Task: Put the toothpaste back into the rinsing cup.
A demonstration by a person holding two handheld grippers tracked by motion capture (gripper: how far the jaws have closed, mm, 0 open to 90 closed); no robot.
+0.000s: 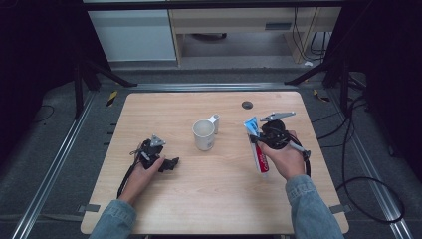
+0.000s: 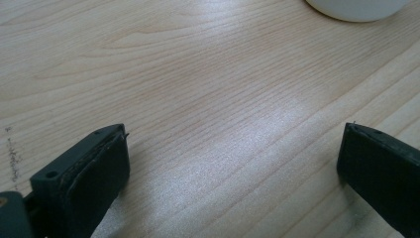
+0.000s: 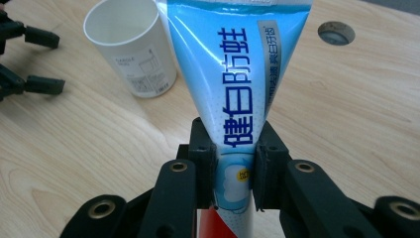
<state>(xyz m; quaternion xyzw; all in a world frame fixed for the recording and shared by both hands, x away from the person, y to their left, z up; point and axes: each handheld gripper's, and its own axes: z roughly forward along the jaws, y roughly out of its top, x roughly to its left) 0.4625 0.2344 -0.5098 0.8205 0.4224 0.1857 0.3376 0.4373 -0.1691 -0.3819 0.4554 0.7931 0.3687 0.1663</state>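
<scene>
- Right gripper (image 3: 233, 168) is clamped on the toothpaste tube (image 3: 233, 79), both black jaws pressing the tube's narrow lower body from either side.
- From those jaws the tube fans out wider going away from the gripper, blue with white-and-navy lettering facing the camera; a red band shows just under the jaws, on the near side.
- In the high view the right gripper (image 1: 266, 140) sits in the person's right hand (image 1: 286, 159), and the toothpaste tube (image 1: 258, 147) runs lengthwise through it, blue end sticking out on the far side, red-and-white end on the near side toward the person.
- The white cup (image 3: 131, 49) stands upright and open-mouthed, ahead of the right gripper's jaws and off to their left, just beside the tube's flared end but apart from it.
- In the high view the cup (image 1: 204, 134) sits between the two grippers, closer to the right one.
- Left gripper (image 2: 233, 163) is released, jaws spread wide with only bare wooden table (image 2: 198, 99) between them, nothing in its grasp.
- The cup's white base (image 2: 356, 7) peeks in well ahead of the left jaws, off toward the right-hand one.
- In the high view the left gripper (image 1: 169, 163) lies low on the table, its jaws toward the cup, well apart from the tube.
- A dark round hole (image 3: 337, 32) in the tabletop lies beyond the right gripper, to the right of the tube.
</scene>
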